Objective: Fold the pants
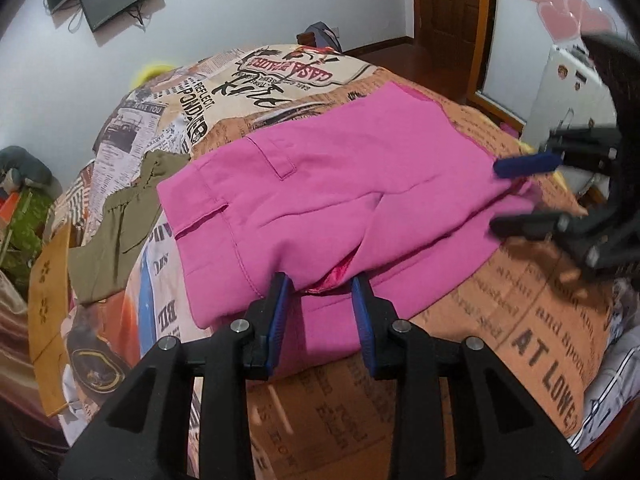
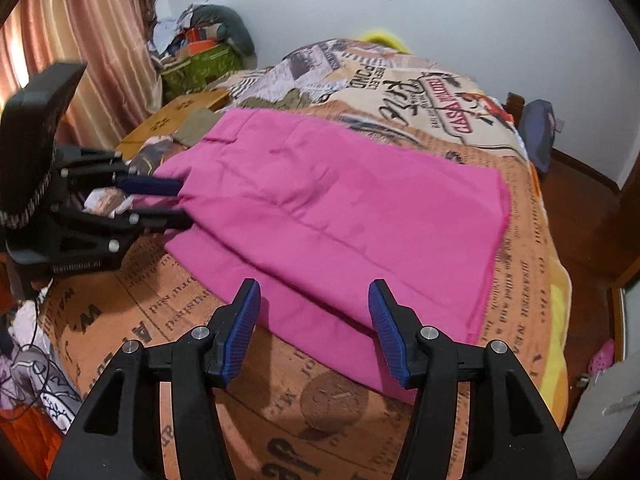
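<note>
Pink pants point(image 1: 340, 184) lie already folded into a compact block on the bed point(image 2: 280, 412), over its newsprint-patterned blanket, so I judge a late fold or a final tidy is in hand. Left gripper point(image 1: 322, 300) has jaws parted around the near edge, not pinching; right gripper point(image 2: 314, 320) jaws gape wide just short of the cloth. Next calls for closing on both edges together; the layers underneath are hidden.
</note>
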`<state>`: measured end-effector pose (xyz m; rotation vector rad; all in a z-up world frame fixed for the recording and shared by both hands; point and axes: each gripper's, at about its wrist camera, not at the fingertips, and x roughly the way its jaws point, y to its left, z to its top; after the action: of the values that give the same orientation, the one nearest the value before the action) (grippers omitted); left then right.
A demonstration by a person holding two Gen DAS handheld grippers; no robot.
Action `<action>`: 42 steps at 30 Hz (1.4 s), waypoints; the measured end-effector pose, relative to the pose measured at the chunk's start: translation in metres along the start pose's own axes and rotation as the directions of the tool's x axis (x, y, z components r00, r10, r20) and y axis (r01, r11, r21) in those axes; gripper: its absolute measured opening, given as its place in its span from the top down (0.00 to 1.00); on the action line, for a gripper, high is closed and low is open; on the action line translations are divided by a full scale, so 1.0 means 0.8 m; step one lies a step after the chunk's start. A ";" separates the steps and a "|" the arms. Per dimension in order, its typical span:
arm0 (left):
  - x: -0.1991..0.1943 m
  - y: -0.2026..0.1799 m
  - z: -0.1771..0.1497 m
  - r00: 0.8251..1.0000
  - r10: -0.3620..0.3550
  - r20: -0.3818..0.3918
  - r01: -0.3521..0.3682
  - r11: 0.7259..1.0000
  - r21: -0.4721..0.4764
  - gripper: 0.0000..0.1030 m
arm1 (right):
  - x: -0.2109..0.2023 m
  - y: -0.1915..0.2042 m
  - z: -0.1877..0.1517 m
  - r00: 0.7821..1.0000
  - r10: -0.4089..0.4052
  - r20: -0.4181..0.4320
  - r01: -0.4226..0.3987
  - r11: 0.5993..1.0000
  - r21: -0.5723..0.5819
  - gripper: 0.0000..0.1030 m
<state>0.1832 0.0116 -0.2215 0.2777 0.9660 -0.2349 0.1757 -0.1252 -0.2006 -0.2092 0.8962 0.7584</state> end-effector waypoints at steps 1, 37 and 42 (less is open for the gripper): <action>-0.001 0.003 0.003 1.000 -0.006 0.003 0.006 1.000 -0.008 0.69 | 0.003 0.001 0.001 1.000 -0.001 -0.001 0.001 1.000 -0.007 0.49; -0.022 -0.012 0.022 0.995 0.013 0.097 -0.017 0.999 0.041 0.89 | -0.012 -0.006 0.027 0.993 0.044 0.111 -0.046 0.999 0.016 0.93; -0.029 -0.026 0.005 0.995 0.028 0.096 -0.035 0.996 0.077 0.89 | -0.017 0.002 0.019 0.994 0.048 0.095 -0.049 0.999 0.000 0.93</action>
<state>0.1666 -0.0072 -0.2025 0.3505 0.8593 -0.2555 0.1786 -0.1237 -0.1807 -0.1489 0.8141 0.8061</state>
